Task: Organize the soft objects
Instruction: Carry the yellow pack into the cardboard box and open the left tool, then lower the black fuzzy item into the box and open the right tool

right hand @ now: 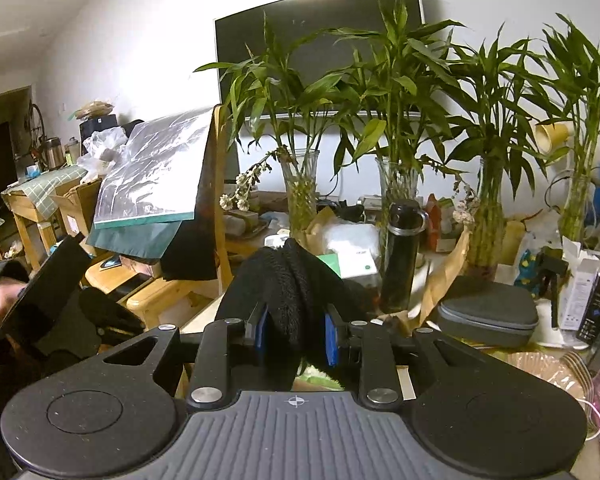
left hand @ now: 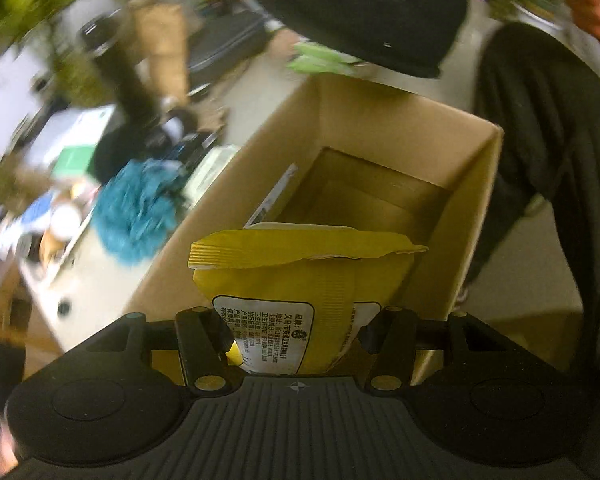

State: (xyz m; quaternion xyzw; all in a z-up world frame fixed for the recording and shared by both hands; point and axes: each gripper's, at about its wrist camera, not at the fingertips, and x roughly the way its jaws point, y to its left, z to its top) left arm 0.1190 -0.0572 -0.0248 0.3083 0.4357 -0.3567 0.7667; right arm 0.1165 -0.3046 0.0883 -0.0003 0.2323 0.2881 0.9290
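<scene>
Yellow wipes pack (left hand: 300, 280), pinched in the left gripper (left hand: 296, 336) over the cardboard box (left hand: 476, 200) near edge, could snag the rim, while the right gripper (right hand: 296, 336) clamps a black cloth (right hand: 296, 288).

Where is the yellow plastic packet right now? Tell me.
In the left wrist view, the yellow plastic packet sits clamped in the left gripper, over the near end of the open cardboard box.

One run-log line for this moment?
left gripper: holds yellow packet over cardboard box | right gripper: holds black cloth
</scene>
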